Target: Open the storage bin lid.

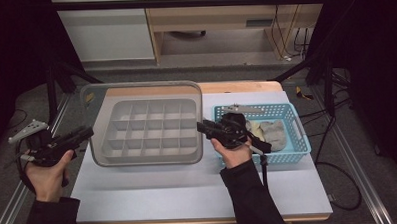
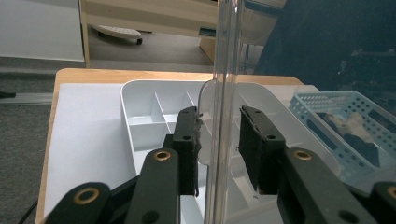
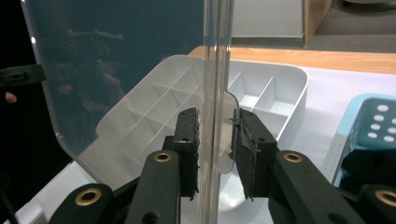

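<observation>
A clear plastic lid (image 1: 140,85) with rounded corners hangs tilted above a grey compartment tray (image 1: 150,156) in the high view. My left gripper (image 1: 90,131) is shut on the lid's left edge, and my right gripper (image 1: 199,126) is shut on its right edge. In the left gripper view the lid's rim (image 2: 226,56) runs upright between the black pads of the left gripper (image 2: 219,126), with the tray (image 2: 140,135) below. In the right gripper view the lid (image 3: 116,70) stands the same way between the pads of the right gripper (image 3: 215,128), over the tray (image 3: 280,93).
A blue perforated basket (image 1: 290,157) with grey and dark cloth (image 1: 273,131) stands right of the tray, close behind my right hand. All rest on a white mat (image 1: 189,192) on a wooden table. Black frame posts stand at both sides.
</observation>
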A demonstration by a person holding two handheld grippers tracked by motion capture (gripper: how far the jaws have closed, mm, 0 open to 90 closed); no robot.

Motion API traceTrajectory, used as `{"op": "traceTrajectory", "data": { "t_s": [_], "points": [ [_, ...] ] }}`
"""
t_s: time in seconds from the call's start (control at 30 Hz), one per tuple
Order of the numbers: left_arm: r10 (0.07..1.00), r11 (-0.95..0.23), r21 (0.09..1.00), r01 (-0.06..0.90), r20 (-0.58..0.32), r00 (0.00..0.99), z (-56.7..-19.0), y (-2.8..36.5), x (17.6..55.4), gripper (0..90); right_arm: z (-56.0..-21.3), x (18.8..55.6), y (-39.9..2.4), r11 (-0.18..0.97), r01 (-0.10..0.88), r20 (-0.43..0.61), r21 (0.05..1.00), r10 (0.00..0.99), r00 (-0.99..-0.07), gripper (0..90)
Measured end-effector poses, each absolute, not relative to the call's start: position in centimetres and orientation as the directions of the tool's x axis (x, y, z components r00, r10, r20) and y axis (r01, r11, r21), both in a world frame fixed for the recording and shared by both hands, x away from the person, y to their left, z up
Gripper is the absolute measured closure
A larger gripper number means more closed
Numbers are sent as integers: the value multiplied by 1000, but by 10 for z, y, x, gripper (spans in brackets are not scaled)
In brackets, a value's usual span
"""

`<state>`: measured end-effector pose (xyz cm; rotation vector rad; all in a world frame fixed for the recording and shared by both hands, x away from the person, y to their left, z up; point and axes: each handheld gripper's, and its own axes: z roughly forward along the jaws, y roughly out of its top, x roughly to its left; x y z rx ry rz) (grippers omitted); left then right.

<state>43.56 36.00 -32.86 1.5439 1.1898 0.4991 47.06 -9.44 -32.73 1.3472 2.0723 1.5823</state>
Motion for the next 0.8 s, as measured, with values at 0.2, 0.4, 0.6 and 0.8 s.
{"op": "traceTrajectory", "data": {
  "t_s": [0.2,0.4,0.6,0.8],
  "points": [
    [874,60,907,418,-250,417,-331,361,412,674,-332,448,-96,40,520,324,853,741,-588,717],
    [875,55,908,415,-244,418,-333,362,394,675,-337,433,-96,67,515,310,855,729,-610,721],
    [873,49,908,415,-241,424,-338,362,381,674,-340,418,-98,83,507,299,858,721,-625,726],
    [873,46,909,414,-238,425,-344,362,368,674,-347,404,-98,95,512,298,854,717,-630,727]
  ]
}}
